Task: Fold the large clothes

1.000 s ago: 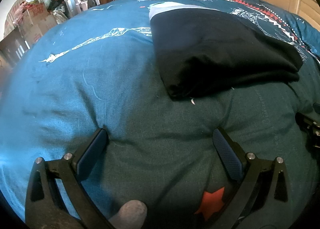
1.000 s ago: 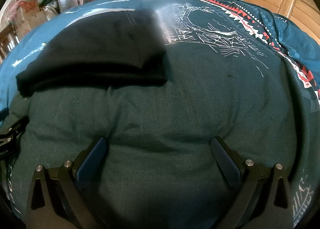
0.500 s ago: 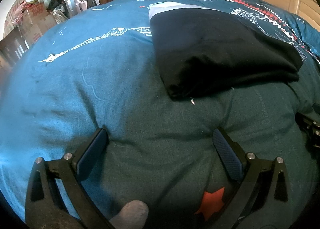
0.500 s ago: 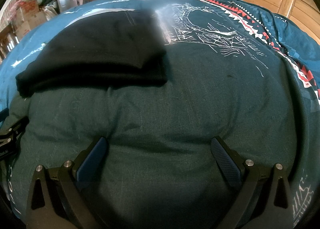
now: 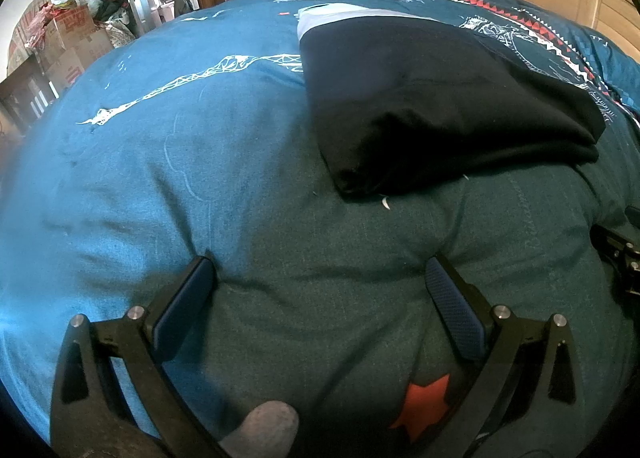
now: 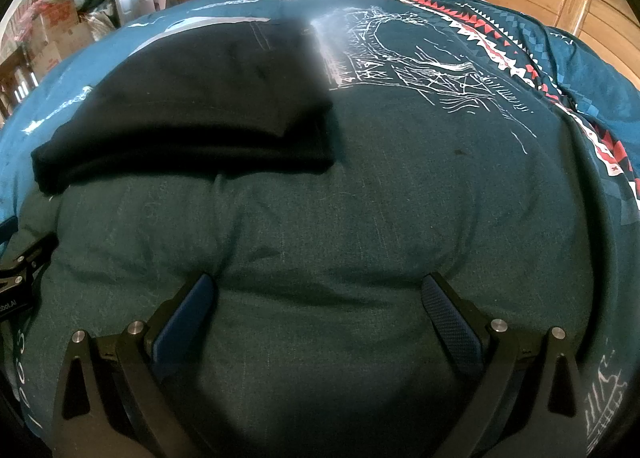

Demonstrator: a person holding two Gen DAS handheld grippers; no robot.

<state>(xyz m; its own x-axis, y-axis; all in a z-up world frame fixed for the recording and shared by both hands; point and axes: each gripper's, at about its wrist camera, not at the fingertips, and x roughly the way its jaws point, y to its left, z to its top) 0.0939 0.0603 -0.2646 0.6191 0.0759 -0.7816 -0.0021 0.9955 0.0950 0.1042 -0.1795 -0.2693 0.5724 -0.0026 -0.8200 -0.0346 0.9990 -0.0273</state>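
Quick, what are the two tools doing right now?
Left tool: open, holding nothing, fingertips on the teal bedcover.
Right tool: open, holding nothing.

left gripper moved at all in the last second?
No. In the left wrist view the black garment and the white print on the bedcover sit at the same spots relative to the open left gripper as before.

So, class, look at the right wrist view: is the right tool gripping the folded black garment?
No: the right tool is open on the teal bedspread, and the black garment lies apart, further ahead to the left.
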